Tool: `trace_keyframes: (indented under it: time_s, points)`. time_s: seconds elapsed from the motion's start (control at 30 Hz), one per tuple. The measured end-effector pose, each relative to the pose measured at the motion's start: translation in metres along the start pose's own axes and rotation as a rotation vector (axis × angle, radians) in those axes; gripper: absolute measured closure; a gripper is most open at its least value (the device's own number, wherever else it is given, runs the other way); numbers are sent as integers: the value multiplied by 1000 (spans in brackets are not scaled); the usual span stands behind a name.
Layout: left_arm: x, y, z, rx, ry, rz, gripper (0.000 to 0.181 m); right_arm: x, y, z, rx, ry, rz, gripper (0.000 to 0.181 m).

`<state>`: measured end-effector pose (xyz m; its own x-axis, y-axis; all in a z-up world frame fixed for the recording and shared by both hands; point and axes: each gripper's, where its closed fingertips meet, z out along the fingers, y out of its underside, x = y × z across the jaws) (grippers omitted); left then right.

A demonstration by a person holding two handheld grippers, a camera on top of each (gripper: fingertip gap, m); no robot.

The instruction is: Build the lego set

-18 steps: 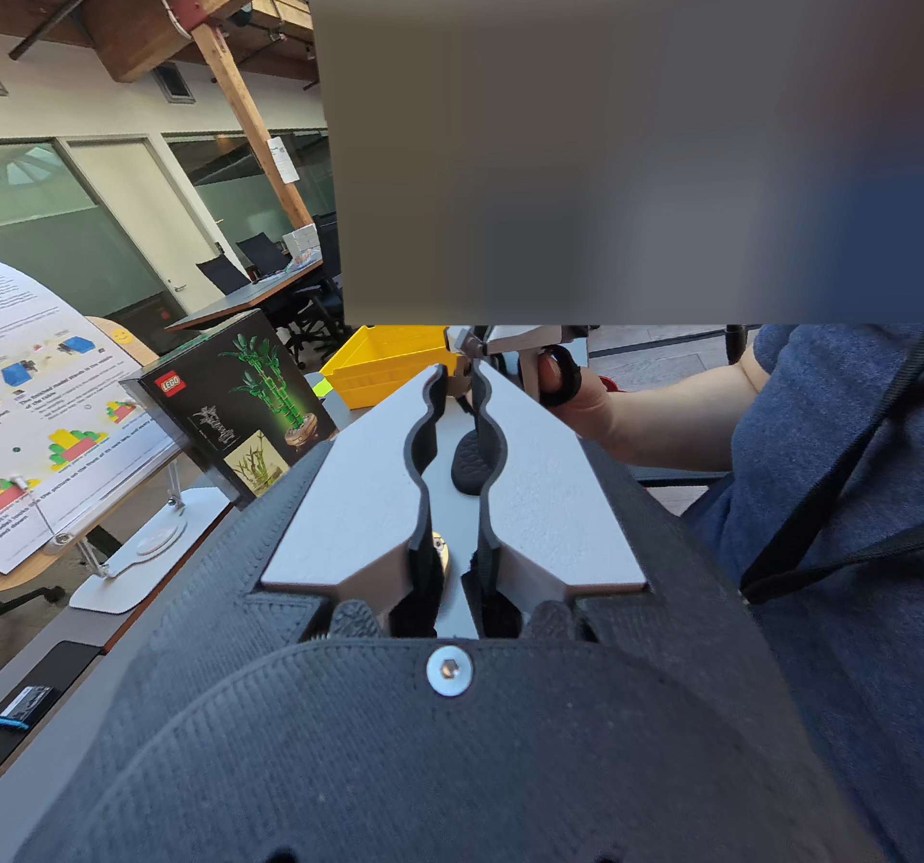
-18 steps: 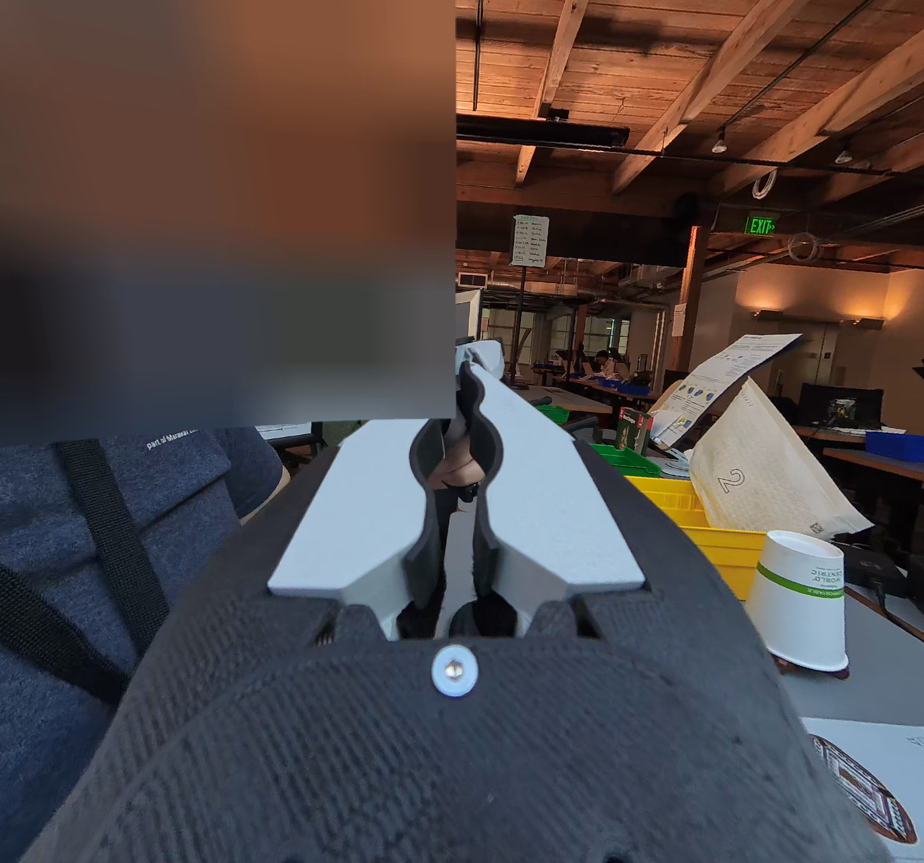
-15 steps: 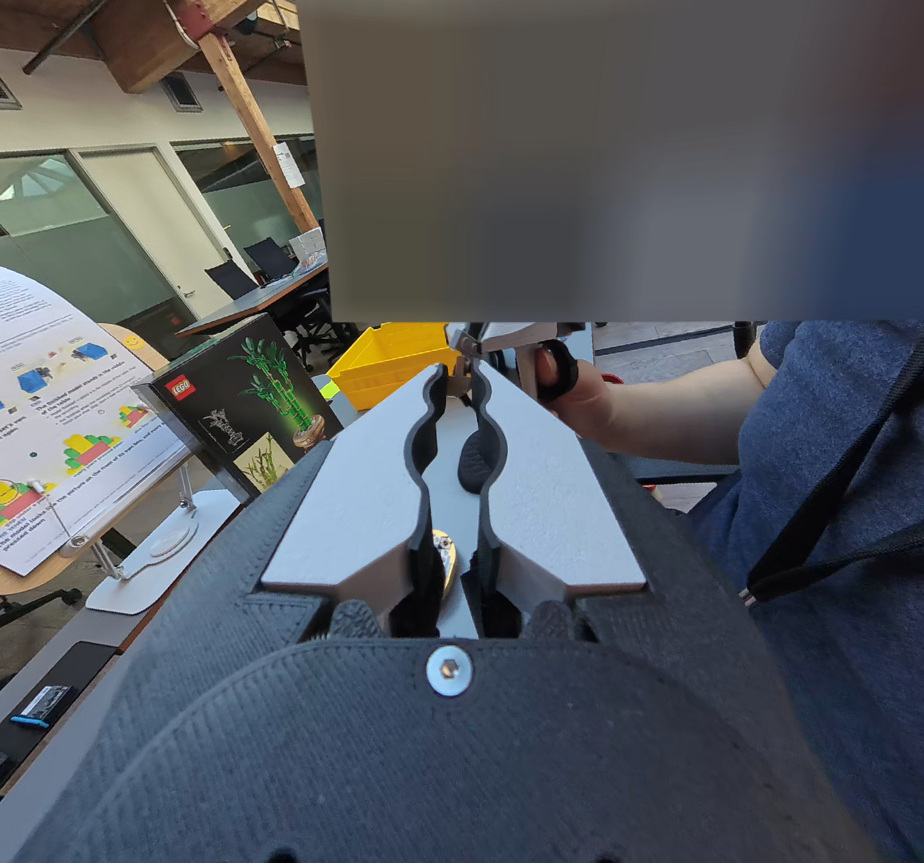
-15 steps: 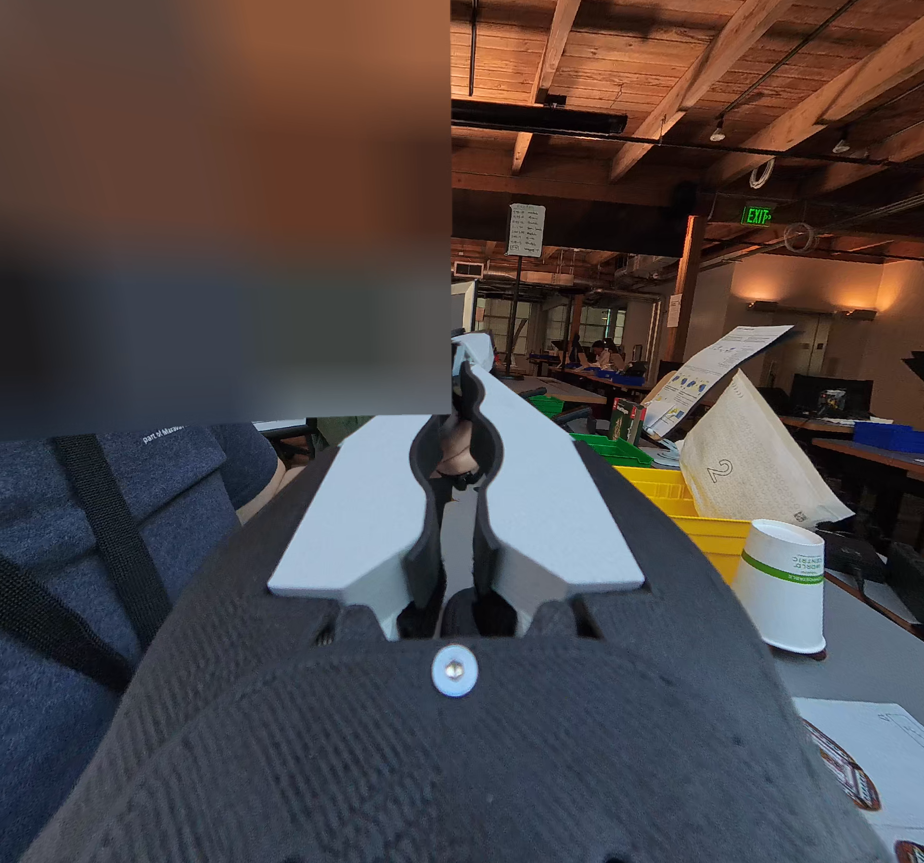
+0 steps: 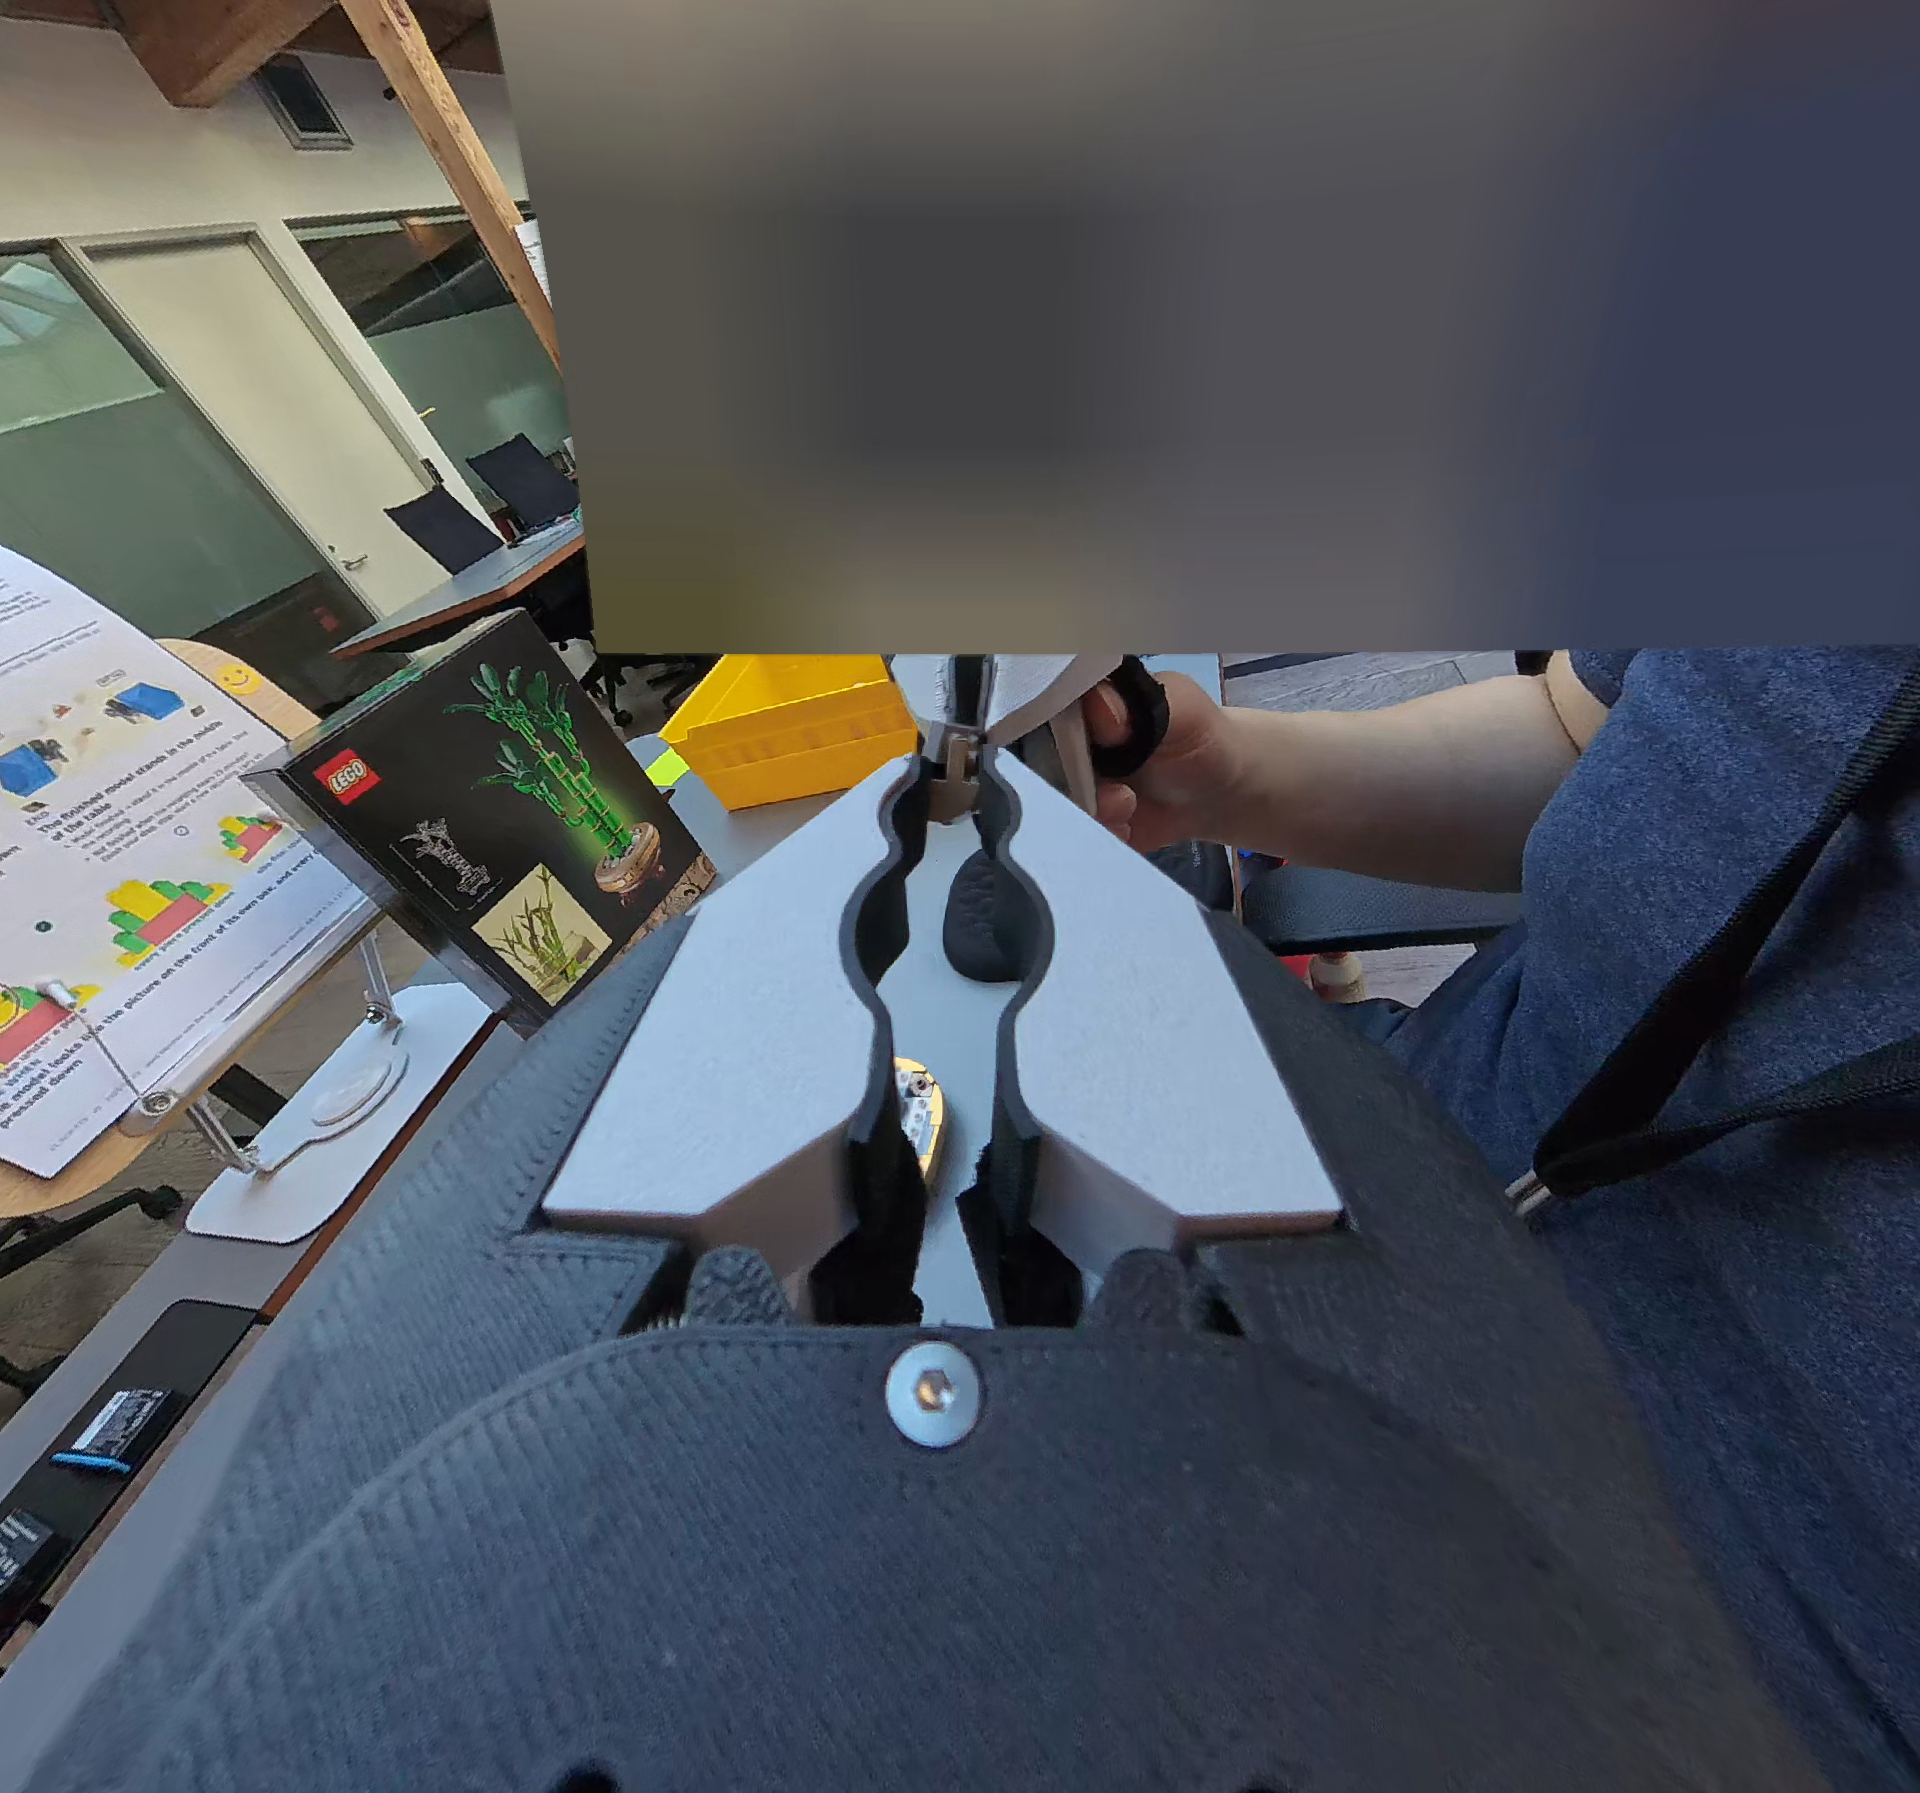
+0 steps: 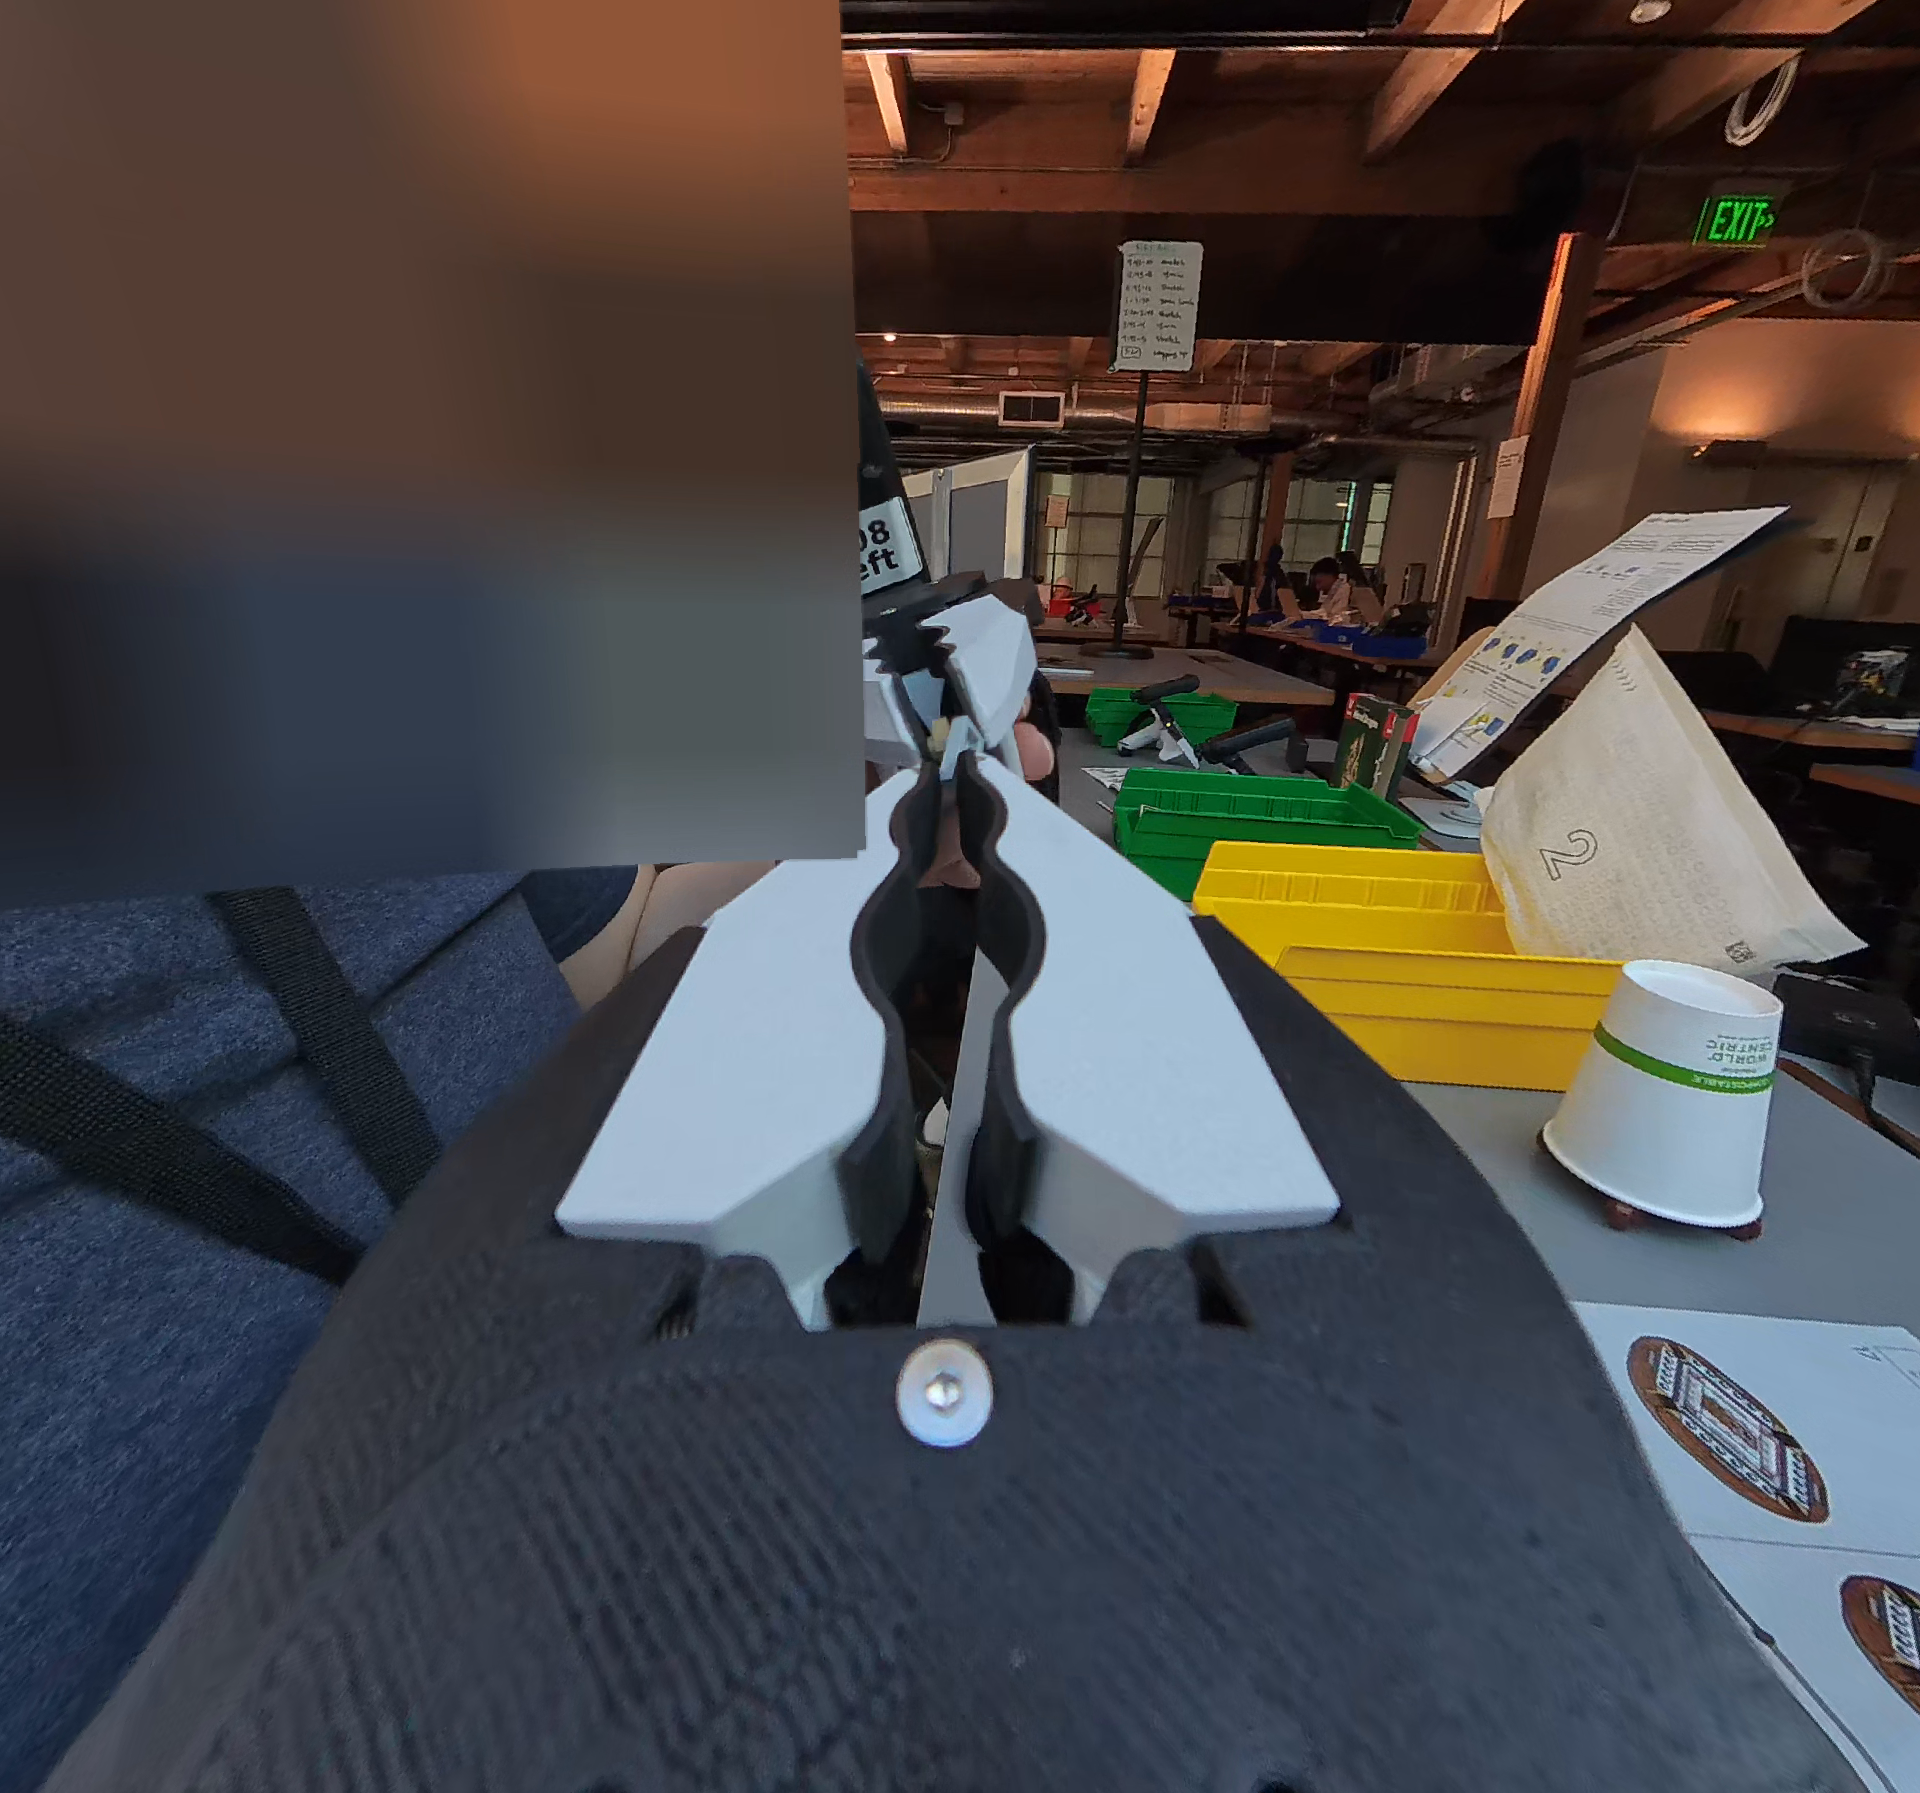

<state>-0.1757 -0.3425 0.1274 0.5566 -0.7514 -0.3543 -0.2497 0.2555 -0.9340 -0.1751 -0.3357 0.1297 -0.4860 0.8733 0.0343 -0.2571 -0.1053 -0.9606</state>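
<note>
Both grippers are held up in the air, tip to tip, in front of a person in a blue shirt. My left gripper (image 5: pixel 951 775) is shut on a small tan lego piece (image 5: pixel 951 787). The right gripper (image 5: pixel 971 709) meets it from beyond, held by a hand (image 5: pixel 1174 767). In the right wrist view my right gripper (image 6: pixel 951 769) is shut on a small pale piece (image 6: pixel 954 748). It touches a cream piece (image 6: pixel 940 733) in the left gripper (image 6: pixel 935 694). Through the left fingers' gap, a round tan-and-gold lego base (image 5: pixel 923 1115) lies on the grey table (image 5: pixel 940 1005).
The lego box (image 5: pixel 488 808) and an instruction sheet on a stand (image 5: pixel 125 860) stand left. A yellow bin (image 5: pixel 800 725) is behind. The right wrist view shows a green bin (image 6: pixel 1257 808), yellow bins (image 6: pixel 1403 954), a paper bag (image 6: pixel 1631 860), an upturned paper cup (image 6: pixel 1662 1089) and printed sheets (image 6: pixel 1766 1431). Only a small space, under 4 cm, lies between the two pairs of fingers.
Both grippers have shifted and tilted slightly while their tips stay together. The jaws of both have stayed shut.
</note>
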Motion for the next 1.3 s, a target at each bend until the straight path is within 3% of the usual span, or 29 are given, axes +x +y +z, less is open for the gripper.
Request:
trace_keyframes:
  time_s: [0.43, 1.3]
  points:
    - [9, 3, -1, 8, 115, -120, 174, -7, 7, -1, -63, -108, 88, 179]
    - [1, 6, 4, 2, -16, -65, 173, 2, 7, -3, -28, -32, 54, 180]
